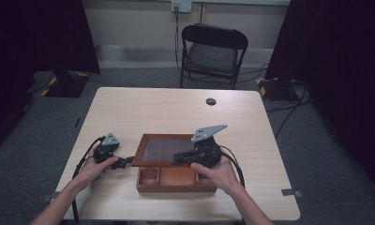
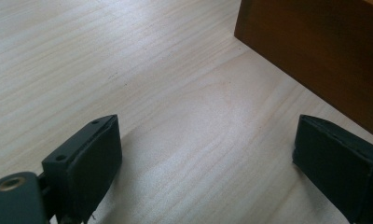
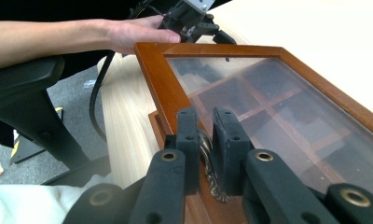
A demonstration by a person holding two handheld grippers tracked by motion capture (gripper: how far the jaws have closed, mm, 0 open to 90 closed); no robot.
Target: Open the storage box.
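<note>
Right gripper: jaws clamped on the small ornate metal handle at the front edge of the glass-paned lid of the wooden compartment box. In the right gripper view the handle is pinched between both pads, with its scrolled end poking out below them.

The lid is raised off the box front. In the high view it sits tilted above the base, with the front row of compartments exposed underneath. Dividers are visible through the glass.

The box sits on the light wood table, near my edge and roughly centred.

Left gripper: jaws spread wide, nothing between them. In the left gripper view the pads hover low over bare tabletop, and the box's side wall is just beyond the far pad, not touching. In the high view it's just beside the box's left end, resting on the table under my left hand.

Folding chair stands beyond the far side of the table, well apart.
</note>
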